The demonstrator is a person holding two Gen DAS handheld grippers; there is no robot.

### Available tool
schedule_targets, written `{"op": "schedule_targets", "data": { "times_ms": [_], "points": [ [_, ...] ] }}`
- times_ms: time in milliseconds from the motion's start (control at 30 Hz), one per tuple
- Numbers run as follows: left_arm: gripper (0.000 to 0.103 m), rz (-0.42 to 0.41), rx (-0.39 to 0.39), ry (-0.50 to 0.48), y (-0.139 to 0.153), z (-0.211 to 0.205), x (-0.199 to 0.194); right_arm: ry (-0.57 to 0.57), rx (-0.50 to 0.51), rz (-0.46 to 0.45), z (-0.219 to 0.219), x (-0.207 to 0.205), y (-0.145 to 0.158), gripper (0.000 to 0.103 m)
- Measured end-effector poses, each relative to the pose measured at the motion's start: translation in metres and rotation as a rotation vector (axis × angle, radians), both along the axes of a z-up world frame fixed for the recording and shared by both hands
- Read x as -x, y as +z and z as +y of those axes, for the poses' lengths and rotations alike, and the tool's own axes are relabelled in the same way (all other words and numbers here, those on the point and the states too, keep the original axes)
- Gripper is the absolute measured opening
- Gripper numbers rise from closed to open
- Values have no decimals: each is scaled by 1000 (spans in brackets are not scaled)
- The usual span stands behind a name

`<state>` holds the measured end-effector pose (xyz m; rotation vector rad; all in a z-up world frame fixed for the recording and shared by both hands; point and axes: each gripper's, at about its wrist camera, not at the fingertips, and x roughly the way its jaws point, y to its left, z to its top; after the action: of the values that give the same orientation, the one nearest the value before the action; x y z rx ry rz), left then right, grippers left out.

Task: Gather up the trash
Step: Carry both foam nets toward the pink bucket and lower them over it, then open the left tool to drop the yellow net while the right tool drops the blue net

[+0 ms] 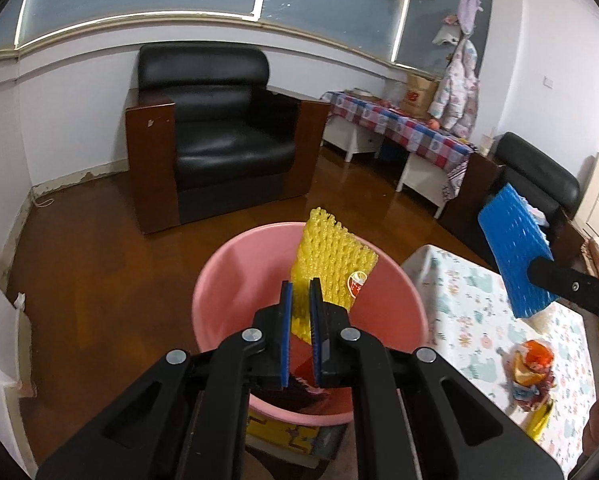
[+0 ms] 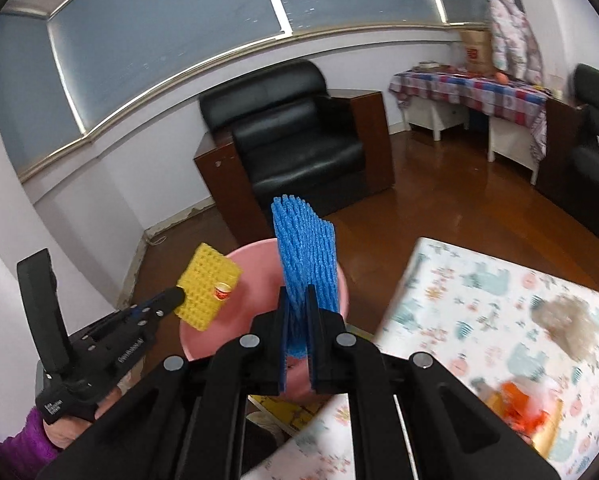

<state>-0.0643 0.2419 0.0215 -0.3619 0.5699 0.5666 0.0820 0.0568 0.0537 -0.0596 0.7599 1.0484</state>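
Left claw [image 1: 301,292] grips yellow foam net [image 1: 333,270] above pink basin [image 1: 235,280]; right claw [image 2: 298,300] grips blue foam net [image 2: 305,256].

Wrappers on table [image 2: 527,408] blurred, unidentifiable; pink basin [image 1: 227,280] near rim hidden behind tongs.

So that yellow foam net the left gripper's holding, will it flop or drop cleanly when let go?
The yellow foam net stands upright above the left gripper without drooping, so probably springy rather than limp. Its open mesh suggests it is very light; it may drift instead of dropping straight into the pink basin.
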Motion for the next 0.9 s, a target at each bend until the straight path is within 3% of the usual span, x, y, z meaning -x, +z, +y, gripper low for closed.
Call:
{"op": "schedule_targets", "data": {
  "times_ms": [467, 900],
  "points": [
    [8, 69, 12, 65, -28, 29, -2, 90, 87, 29, 89, 13, -38, 7],
    [8, 103, 31, 73, -46, 42, -5, 85, 169, 58, 122, 8, -77, 7]
  ]
}}
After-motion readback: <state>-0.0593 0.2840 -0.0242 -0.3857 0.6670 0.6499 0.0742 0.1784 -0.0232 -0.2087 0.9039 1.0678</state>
